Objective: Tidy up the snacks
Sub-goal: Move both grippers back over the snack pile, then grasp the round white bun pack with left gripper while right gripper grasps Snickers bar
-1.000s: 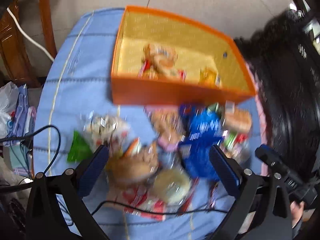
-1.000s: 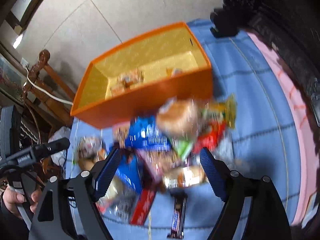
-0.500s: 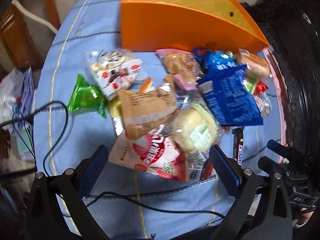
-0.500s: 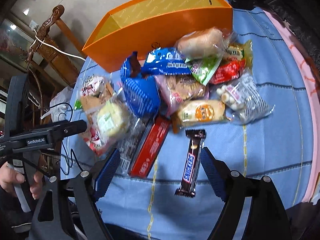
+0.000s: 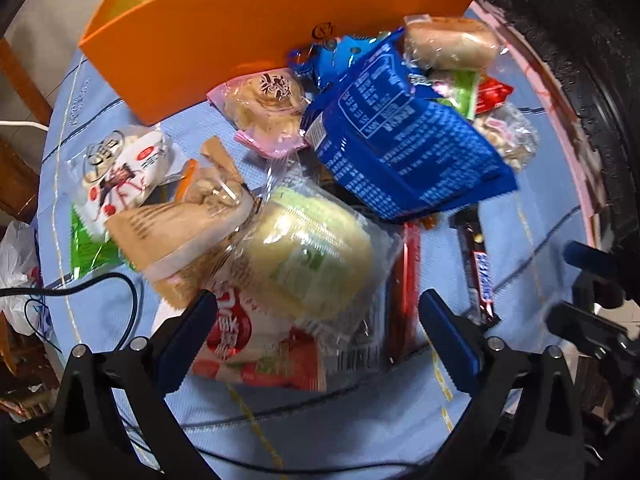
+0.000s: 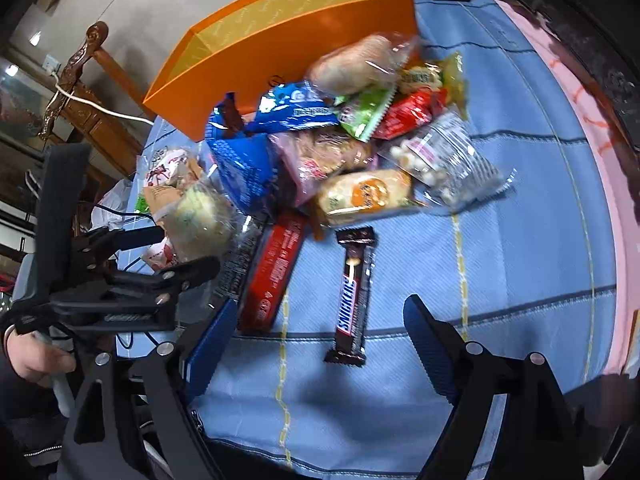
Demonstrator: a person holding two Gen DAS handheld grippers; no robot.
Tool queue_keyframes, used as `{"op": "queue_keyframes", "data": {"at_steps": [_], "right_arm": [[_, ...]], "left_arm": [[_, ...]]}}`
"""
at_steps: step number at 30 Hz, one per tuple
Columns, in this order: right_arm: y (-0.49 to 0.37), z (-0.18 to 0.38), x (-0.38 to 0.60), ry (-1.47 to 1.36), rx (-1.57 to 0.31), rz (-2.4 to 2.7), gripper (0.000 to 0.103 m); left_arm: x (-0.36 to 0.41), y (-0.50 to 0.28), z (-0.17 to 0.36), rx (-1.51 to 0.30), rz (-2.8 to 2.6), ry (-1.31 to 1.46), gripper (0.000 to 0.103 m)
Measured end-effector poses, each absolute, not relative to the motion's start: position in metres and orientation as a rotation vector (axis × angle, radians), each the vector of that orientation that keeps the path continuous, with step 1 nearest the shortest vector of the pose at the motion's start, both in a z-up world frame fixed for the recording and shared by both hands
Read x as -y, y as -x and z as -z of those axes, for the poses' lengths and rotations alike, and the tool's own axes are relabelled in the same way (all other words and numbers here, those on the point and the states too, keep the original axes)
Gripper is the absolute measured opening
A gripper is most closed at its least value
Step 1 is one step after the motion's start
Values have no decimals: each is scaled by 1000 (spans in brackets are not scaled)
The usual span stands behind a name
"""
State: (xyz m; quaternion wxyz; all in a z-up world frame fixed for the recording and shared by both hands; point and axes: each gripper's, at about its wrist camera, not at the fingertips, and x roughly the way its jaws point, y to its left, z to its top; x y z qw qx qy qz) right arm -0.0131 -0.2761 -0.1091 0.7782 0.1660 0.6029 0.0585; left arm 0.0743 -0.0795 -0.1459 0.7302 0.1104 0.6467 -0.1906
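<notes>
Snacks [image 6: 328, 152] lie heaped on a blue tablecloth [image 6: 520, 240], the pile pressed against the near wall of an orange box [image 6: 280, 40] that stands at the far side of the table. At the left edge of the heap, a white packet with red print [image 5: 120, 172] sits over a green wrapper [image 5: 86, 244], beside a brown paper-look bag [image 5: 180, 236]. The left gripper [image 5: 314, 328] hangs above a pale round cake in clear film [image 5: 312, 256], its blue-padded jaws spread wide on either side and pressing on nothing. To the right lie a pink-wrapped pastry [image 5: 268, 108], a large blue bag [image 5: 404, 144], and a bread roll in clear wrap [image 5: 448, 42] close to the box. A flat red pack [image 6: 276, 272] and a Snickers bar [image 6: 352, 296] rest on the cloth nearer the camera. The right gripper [image 6: 316, 332] hovers over the bar, its jaws wide apart after just opening a little further, with the bar between them and untouched.
</notes>
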Motion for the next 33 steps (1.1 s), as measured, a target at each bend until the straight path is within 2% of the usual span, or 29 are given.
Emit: {"op": "queue_keyframes", "data": {"at_steps": [3,4,5,6,7,9,10,15,18,20,21,22,27,33], "right_arm": [[14,117,281,-385,-1335,-114,86],[14,122,282,-392,-1350,-113,86],[13,128,282,-383,-1369,-101,86],[11,134,281,-365,-1391,-84,84],[9,140,280,-345,-1404,-71,78],[3,148,275,-300,-1417,-67,66],[0,152,271,-270,-1422,-70,56],[-14,172,249,-155,-1473,-85,44],[-20,181,238,-114,-1499,-106,40],[-21,181,230,-26,-1487,-99,33],[-22,181,228,11,-1487,-90,23],[-22,182,228,28,-1492,-92,19],[-16,169,246,-55,-1462,-108,17],[-11,118,272,-182,-1339,-189,17]], "left_arm": [[79,-84,153,-1404,391,-219,98],[77,-87,152,-1377,381,-215,86],[75,-89,151,-1373,382,-210,80],[73,-91,148,-1375,389,-200,67],[71,-92,146,-1380,393,-188,65],[63,-94,142,-1394,391,-151,63],[57,-95,141,-1402,391,-128,63],[35,-96,138,-1434,390,-65,64],[33,-95,140,-1438,393,-43,65],[38,-91,143,-1442,399,-56,67],[39,-89,144,-1441,400,-63,69],[42,-88,146,-1440,399,-72,69],[43,-90,144,-1451,393,-19,64],[31,-84,96,-1335,429,16,61]]}}
